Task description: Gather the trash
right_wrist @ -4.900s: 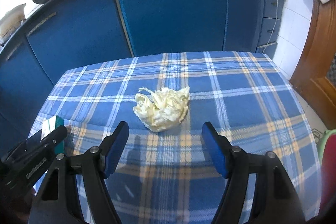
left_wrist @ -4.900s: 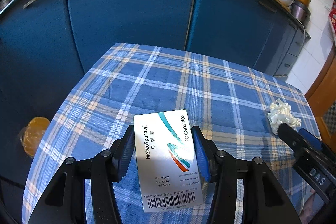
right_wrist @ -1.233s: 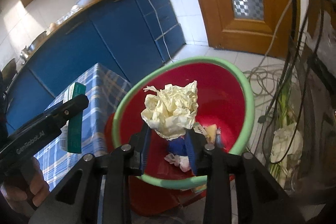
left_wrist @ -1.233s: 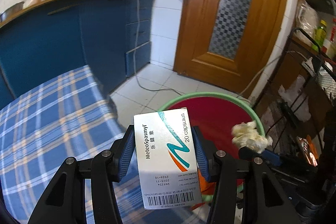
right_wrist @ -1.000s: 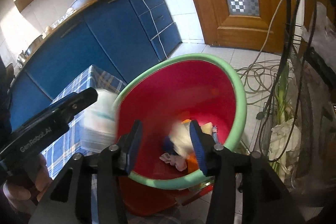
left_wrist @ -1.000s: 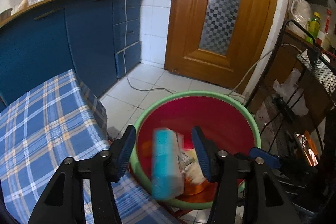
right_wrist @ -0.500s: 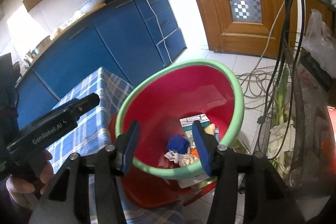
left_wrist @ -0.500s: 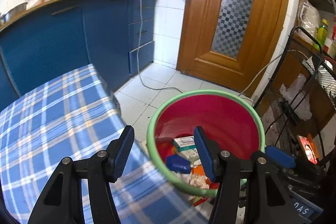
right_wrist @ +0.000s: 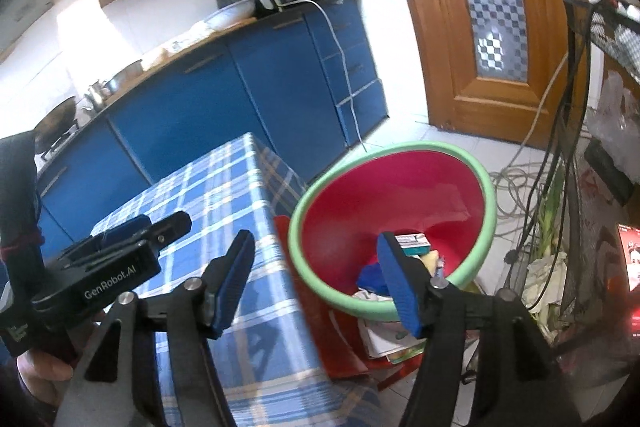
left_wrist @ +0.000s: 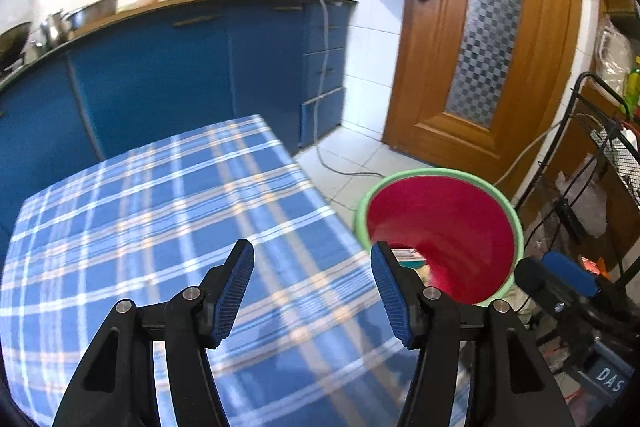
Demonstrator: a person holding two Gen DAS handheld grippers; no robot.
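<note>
A red bin with a green rim [left_wrist: 440, 171] [right_wrist: 400, 149] stands on the floor just off the table's right edge. Inside it lie the white and teal medicine box [right_wrist: 412, 242] [left_wrist: 404, 253], a pale crumpled paper wad [right_wrist: 430, 261] and a blue scrap [right_wrist: 372, 273]. My left gripper [left_wrist: 311, 263] is open and empty above the blue plaid tablecloth [left_wrist: 160, 211], to the left of the bin. My right gripper [right_wrist: 315, 247] hangs over the bin's near left rim; its jaws are opening with nothing between them.
Blue cabinets [left_wrist: 180, 75] with pots and appliances on the counter run behind the table. A wooden door [left_wrist: 480, 67] stands at the back right. A black wire rack [left_wrist: 600, 147] and loose cables [right_wrist: 520, 179] crowd the floor right of the bin.
The medicine box dropped from my left gripper and the paper wad from my right, both into the bin. Both grippers then drew back toward the table, and the right jaws spread wider.
</note>
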